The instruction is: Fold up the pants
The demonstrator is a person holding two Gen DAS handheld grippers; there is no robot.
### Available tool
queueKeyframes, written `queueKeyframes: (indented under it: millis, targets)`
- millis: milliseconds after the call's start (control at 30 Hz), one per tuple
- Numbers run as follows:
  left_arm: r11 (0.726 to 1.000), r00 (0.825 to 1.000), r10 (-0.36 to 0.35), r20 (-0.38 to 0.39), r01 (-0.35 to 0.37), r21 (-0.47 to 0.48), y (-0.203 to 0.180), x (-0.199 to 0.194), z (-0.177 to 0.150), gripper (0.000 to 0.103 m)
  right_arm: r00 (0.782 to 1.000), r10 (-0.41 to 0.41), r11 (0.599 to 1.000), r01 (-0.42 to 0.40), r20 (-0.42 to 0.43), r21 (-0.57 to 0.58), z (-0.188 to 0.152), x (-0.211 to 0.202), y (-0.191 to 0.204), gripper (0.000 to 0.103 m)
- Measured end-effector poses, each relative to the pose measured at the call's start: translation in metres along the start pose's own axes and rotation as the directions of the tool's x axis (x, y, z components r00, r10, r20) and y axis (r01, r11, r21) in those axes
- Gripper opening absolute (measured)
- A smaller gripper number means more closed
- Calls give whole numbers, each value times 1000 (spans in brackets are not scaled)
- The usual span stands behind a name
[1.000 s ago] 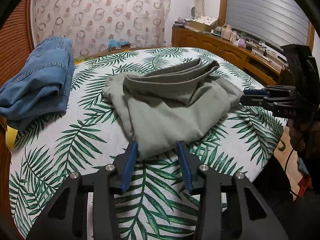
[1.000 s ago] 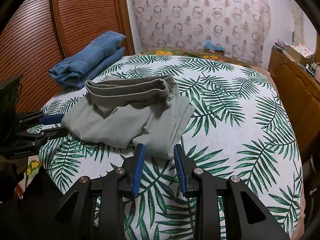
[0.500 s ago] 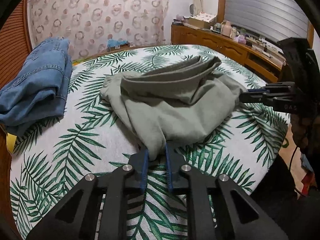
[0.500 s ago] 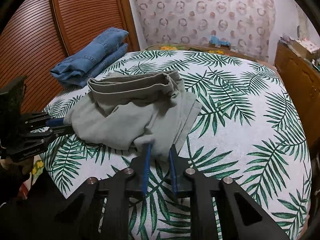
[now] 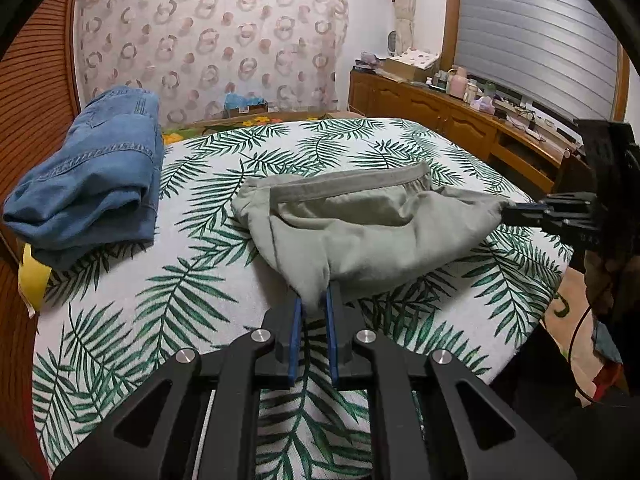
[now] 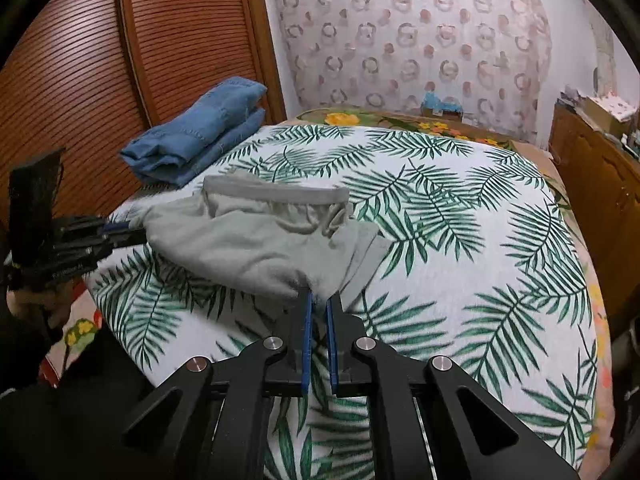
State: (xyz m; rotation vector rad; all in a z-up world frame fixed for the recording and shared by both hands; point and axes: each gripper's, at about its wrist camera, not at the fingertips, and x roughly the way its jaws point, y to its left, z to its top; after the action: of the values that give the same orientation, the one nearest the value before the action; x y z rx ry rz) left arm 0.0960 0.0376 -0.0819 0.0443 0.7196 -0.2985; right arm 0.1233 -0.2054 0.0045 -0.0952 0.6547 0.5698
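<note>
Denim sits at the far left of the left wrist view — folded blue jeans point(image 5: 92, 184) lying on the bed point(image 5: 192, 288) against a slatted wooden door point(image 5: 36, 120). A yellow tag point(image 5: 32, 280) shows just beside the jeans at the bed's edge. Nearer the middle, the grey-green pants point(image 5: 360, 236) lie bunched on the palm-leaf bedcover, their waistband point(image 5: 348, 184) stretched along the far side. The left tool point(image 5: 314, 304) is clamped on the near corner of the pants, its blue pads pressed against a pinch of fabric. Further right, the right tool point(image 5: 520, 212) grips the opposite corner of the cloth, pads together on it, so the pants hang taut between the two. Behind it runs a wooden cabinet point(image 5: 440, 120) carrying small bottles and boxes.

From the right wrist view the order reverses — the left tool point(image 6: 124, 232) enters from the left edge, holding its corner of the pants point(image 6: 256, 248), with the jeans point(image 6: 200, 132) beyond it near the door point(image 6: 120, 60). The right tool point(image 6: 318, 304) bites the fabric at the near edge, and the bedcover's green fronds point(image 6: 460, 220) spread away to the right.
</note>
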Motion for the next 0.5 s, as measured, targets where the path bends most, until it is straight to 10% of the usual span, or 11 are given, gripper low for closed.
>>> queueKeyframes:
  millis: [500]
  targets:
    - [998,999,-37,-2,37,56,-33,-32,-5,12,1000,-23,1000,23,5,-22,-19,-43,9,6]
